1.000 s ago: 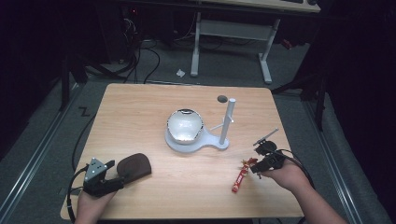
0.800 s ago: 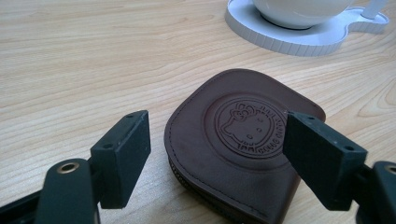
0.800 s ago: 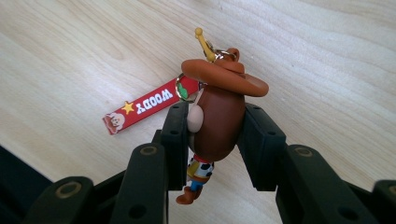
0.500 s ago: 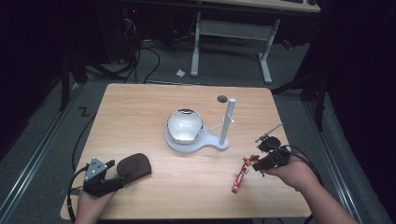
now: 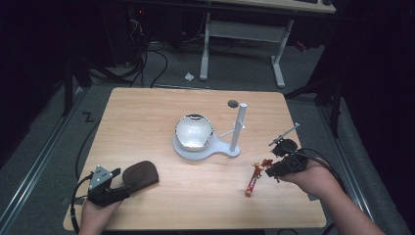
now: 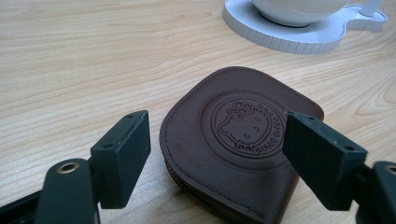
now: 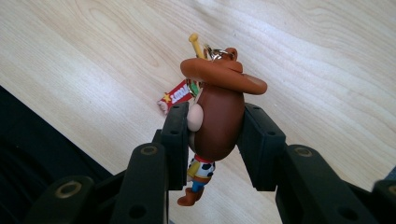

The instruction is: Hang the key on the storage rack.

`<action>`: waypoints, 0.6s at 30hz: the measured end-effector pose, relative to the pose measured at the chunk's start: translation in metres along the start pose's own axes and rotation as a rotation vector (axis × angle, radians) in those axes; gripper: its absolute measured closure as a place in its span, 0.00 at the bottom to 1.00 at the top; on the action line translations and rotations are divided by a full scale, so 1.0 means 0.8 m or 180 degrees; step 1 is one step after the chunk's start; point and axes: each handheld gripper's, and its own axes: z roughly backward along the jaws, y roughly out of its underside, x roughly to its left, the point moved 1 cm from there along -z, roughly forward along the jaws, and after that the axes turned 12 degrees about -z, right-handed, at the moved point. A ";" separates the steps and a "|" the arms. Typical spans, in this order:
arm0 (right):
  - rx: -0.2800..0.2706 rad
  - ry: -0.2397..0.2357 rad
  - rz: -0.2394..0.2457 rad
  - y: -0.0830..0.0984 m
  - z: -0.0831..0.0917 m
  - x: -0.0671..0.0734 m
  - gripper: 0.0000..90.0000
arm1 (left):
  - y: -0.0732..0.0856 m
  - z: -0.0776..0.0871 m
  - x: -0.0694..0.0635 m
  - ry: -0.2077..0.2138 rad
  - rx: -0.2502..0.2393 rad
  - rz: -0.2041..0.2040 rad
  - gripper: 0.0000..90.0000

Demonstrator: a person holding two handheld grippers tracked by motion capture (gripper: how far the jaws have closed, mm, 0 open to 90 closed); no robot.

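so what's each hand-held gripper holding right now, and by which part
The right hand-held gripper is shut on a cowboy figure keychain, clamped on the sides of its head below the hat. The left hand-held gripper is open around a brown leather pouch, holding nothing.

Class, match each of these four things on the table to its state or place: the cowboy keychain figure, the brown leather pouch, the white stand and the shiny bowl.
Things:
1. cowboy keychain figure
2. brown leather pouch
3. white stand
4. shiny bowl

States or places:
A. sits on the stand's round base
B. clamped in the right claw
C. lies flat between the open jaws of the left claw
D. has an upright post

Pairs: 1-B, 2-C, 3-D, 4-A
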 end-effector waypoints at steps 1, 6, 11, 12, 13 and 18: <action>-0.0034 -0.0014 0.0067 -0.001 0.002 -0.001 0.72 | 0.000 0.000 0.000 0.0000 0.0000 0.0000 0.26; -0.0053 0.0010 0.0083 -0.005 0.014 0.002 0.72 | 0.000 0.000 0.000 -0.0001 0.0003 0.0001 0.26; -0.0078 0.0054 0.0097 -0.012 0.027 0.006 0.72 | 0.000 0.000 0.001 -0.0004 0.0005 0.0000 0.26; -0.0088 0.0061 0.0111 -0.013 0.029 0.006 0.72 | 0.000 0.000 0.001 -0.0004 0.0005 0.0000 0.26; -0.0099 0.0075 0.0122 -0.015 0.031 0.007 0.72 | 0.000 0.000 0.001 -0.0005 0.0005 0.0000 0.26; -0.0122 0.0102 0.0152 -0.024 0.040 0.011 0.72 | 0.001 0.000 0.001 -0.0007 0.0008 -0.0002 0.26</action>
